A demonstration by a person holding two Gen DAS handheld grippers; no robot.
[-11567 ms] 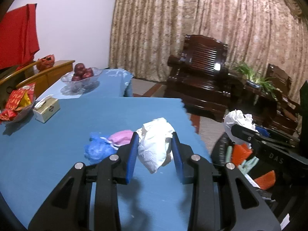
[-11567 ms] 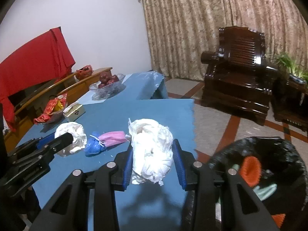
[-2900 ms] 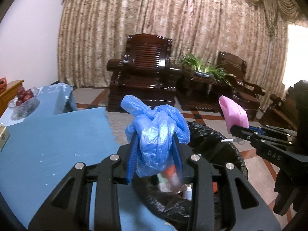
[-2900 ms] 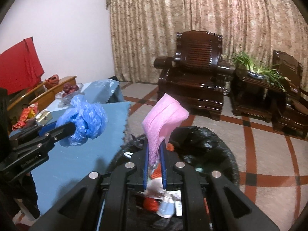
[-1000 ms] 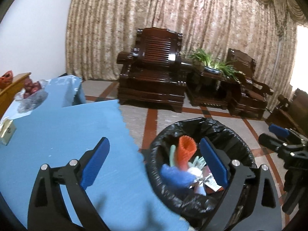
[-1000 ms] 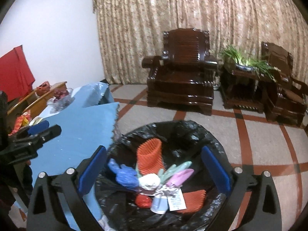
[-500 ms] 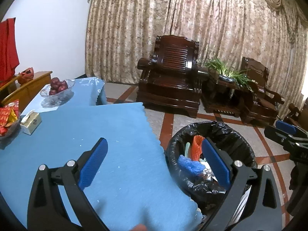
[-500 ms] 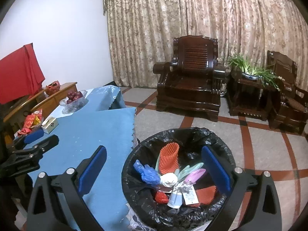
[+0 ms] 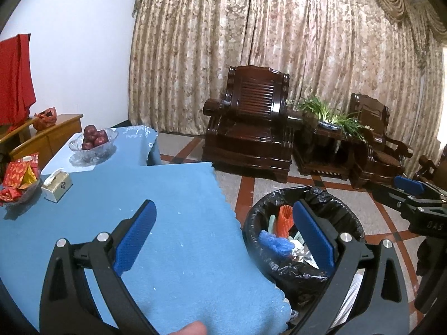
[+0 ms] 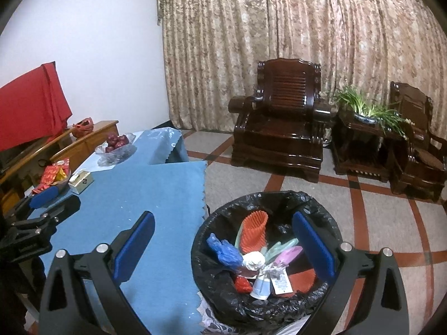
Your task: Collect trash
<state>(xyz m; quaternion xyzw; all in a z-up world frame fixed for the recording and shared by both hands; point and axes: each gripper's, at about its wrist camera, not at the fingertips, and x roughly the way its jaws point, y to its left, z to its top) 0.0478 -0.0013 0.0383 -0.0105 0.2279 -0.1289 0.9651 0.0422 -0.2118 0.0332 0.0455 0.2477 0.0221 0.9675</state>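
While both grippers gape empty, blue bag [image 10: 223, 251] lies in bin [image 10: 223, 301]

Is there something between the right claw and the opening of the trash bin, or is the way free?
Nothing visible blocks it. The right claw is open and empty above the bin, whose mouth is uncovered, with trash already inside.

A table covered in blue terry cloth [image 9: 178, 223] carries a glass bowl of red apples [image 9: 93, 143], a small cream tissue box [image 9: 56, 184] and a dish of red-and-yellow packets [image 9: 18, 180]; beside it, a black-lined trash bin [image 10: 268, 304] stands on the tiled floor [image 10: 374, 217]
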